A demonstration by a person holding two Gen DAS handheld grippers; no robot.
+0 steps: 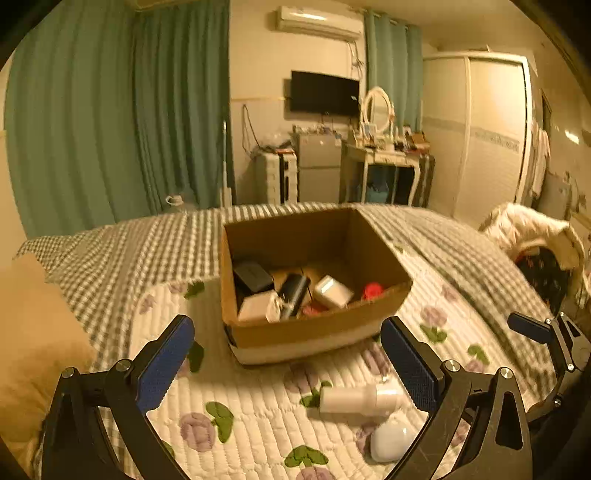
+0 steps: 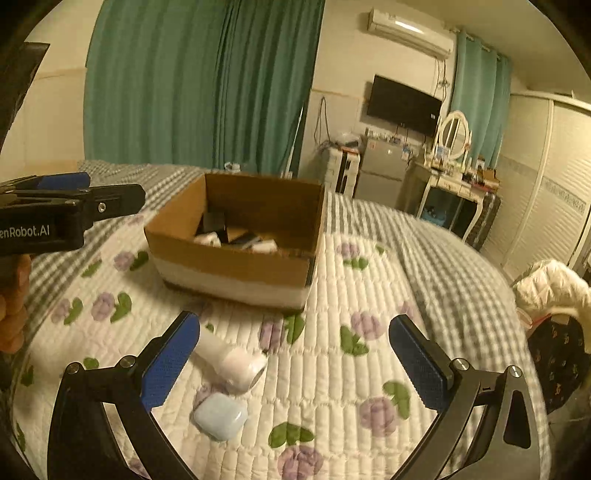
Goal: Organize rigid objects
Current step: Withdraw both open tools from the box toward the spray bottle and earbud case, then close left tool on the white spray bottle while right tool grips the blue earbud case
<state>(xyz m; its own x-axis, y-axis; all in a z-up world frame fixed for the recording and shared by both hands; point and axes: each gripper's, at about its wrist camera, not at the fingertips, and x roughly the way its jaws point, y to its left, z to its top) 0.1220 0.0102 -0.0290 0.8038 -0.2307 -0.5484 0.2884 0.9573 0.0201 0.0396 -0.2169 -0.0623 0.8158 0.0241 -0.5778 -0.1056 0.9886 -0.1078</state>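
Your left gripper [image 1: 288, 360] hung over the bed [image 1: 258, 413] with its fingers spread and nothing between them. Your right gripper [image 2: 295, 360] was spread and empty too. The box [image 1: 314, 332] sat mid-bed, holding several items. A white bottle [image 2: 231, 358] lay on the quilt near the box, with a pale case [image 2: 220, 415] just beside it.

Ahead of me hang green curtains [image 1: 122, 122], with a TV [image 1: 324, 93] under an air conditioner [image 1: 319, 23]. A mirror [image 1: 377, 109] tops the dresser [image 1: 384, 162], beside a wardrobe [image 1: 480, 129]. A floral quilt [image 2: 332, 369] covers the bed.
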